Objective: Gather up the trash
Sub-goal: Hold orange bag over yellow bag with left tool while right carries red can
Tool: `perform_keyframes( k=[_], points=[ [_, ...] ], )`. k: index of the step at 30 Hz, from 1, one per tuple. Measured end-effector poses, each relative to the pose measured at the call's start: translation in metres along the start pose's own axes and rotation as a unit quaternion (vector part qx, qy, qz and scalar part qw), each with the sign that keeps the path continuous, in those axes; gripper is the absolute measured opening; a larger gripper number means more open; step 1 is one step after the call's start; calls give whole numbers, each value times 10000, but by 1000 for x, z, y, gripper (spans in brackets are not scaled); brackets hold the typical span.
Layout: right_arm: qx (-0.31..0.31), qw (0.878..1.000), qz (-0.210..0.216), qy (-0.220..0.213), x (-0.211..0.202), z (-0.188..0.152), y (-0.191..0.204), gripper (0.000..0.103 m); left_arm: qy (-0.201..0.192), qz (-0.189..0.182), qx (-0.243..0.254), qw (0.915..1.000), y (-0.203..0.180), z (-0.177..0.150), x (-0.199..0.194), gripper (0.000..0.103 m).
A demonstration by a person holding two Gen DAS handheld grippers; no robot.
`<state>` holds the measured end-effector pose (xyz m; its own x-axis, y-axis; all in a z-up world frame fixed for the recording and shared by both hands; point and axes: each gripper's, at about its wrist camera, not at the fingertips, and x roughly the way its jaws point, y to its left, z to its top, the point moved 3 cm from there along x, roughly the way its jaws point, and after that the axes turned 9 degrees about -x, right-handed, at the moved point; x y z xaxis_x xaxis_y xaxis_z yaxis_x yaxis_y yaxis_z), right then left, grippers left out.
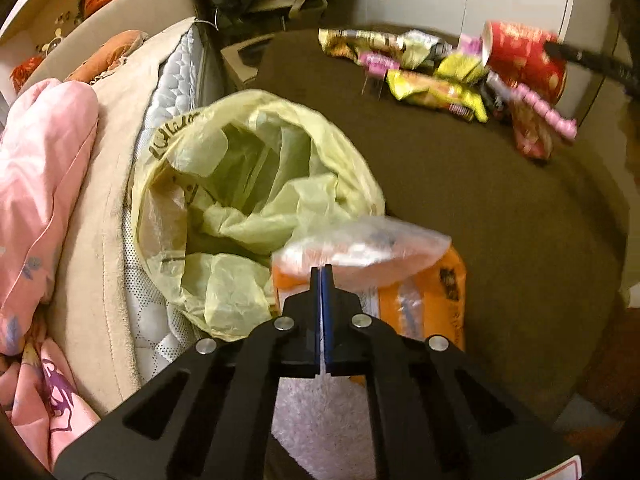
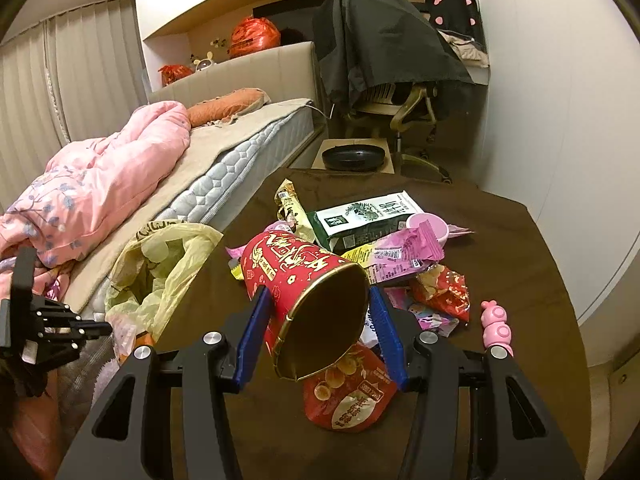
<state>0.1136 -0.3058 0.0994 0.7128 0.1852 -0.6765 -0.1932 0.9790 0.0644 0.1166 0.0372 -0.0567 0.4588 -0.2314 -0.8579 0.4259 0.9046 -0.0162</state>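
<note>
A yellow-green trash bag [image 1: 248, 200] hangs open between the bed and the brown table; it also shows in the right wrist view [image 2: 160, 272]. My left gripper [image 1: 322, 276] is shut on a clear and orange plastic wrapper [image 1: 376, 256] just right of the bag's mouth. My right gripper [image 2: 320, 312] is shut on a red and gold tube can [image 2: 308, 292], held tilted above the table with its gold base towards the camera. The can also shows in the left wrist view [image 1: 524, 60]. A pile of snack wrappers [image 2: 380, 248] lies on the table behind it.
A brown table [image 2: 500, 240] carries a red snack packet [image 2: 348, 396], a pink toy [image 2: 496, 324] and a green-white packet [image 2: 368, 216]. A bed with a pink quilt [image 2: 100, 184] stands left. A covered chair [image 2: 392, 60] and a black dish [image 2: 354, 158] stand behind.
</note>
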Motion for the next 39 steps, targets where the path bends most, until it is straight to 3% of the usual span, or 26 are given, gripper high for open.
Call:
perform_keyframes(
  k=[4, 6, 8, 10, 24, 30, 36, 39],
  points=[
    [-28, 10000, 37, 17, 1, -1, 3, 48, -147, -252, 22, 9996, -4, 3, -9, 2],
    [-33, 10000, 50, 31, 1, -2, 4, 48, -186, -406, 50, 9990, -7, 5, -13, 11],
    [-29, 10000, 54, 44, 1, -4, 4, 48, -253, -556, 98, 9981, -13, 6, -18, 32],
    [-12, 10000, 55, 60, 1, -5, 2, 48, -275, -719, 137, 9969, -16, 8, -21, 37],
    [62, 9998, 91, 149, 5, -14, -3, 48, -308, -641, 104, 9974, 1, 10, -25, 50],
    [54, 9998, 101, 146, 4, -14, -2, 48, -96, -975, 484, 9940, 6, 11, -17, 53],
    [83, 9998, 79, 191, 5, -16, -5, 48, -28, -484, 1488, 9877, -23, -1, 3, 54],
    [99, 9997, 99, 220, 8, -17, -5, 48, 47, -194, 1758, 9842, -29, -1, 21, 54]
  ],
)
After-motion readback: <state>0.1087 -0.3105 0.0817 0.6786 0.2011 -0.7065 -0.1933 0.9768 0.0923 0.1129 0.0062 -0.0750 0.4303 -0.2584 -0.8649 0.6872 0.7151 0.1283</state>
